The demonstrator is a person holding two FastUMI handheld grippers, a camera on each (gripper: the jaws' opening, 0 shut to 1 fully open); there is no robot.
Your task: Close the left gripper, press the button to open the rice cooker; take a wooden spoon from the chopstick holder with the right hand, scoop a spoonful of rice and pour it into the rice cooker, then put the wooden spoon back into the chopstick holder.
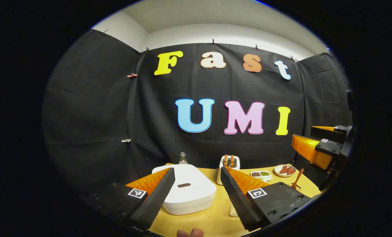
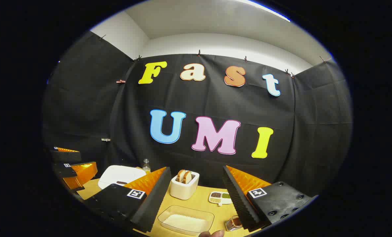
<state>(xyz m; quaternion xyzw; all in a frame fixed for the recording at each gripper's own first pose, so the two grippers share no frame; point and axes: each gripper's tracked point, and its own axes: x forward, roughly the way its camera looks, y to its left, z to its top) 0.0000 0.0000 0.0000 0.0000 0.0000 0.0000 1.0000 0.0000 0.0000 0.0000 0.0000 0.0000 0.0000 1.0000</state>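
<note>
spanning both views, the yellow wooden tabletop (image 1: 212,220) carries everything. the white rounded rice cooker with a dark slot-shaped button on its lid (image 1: 186,189) sits closed at the table's left, straight ahead of the left gripper (image 1: 196,194), whose jaws stand wide apart with nothing between them; the cooker lid shows in the gap. right gripper view has that same cooker (image 2: 120,176) far left, with the left gripper (image 2: 72,168) hanging above and left of it.

right gripper (image 2: 196,197) also stands wide open and empty, hovering over the clear shallow plastic tray of white rice (image 2: 186,220), which lies near the table's front edge. behind it, the white two-slot toaster with bread slices sticking up (image 2: 184,186). right of the toaster, a small white divided dish of beans and grains (image 2: 220,197).

the metal mesh chopstick holder (image 2: 232,223) sits just right of the rice tray, partly behind the right finger. in left gripper view the brown wooden spoon (image 1: 298,179) stands tilted in it at the table's right, near a small white plate of reddish pieces (image 1: 285,170). a small clear glass bottle (image 1: 182,158) stands behind the cooker.
</note>
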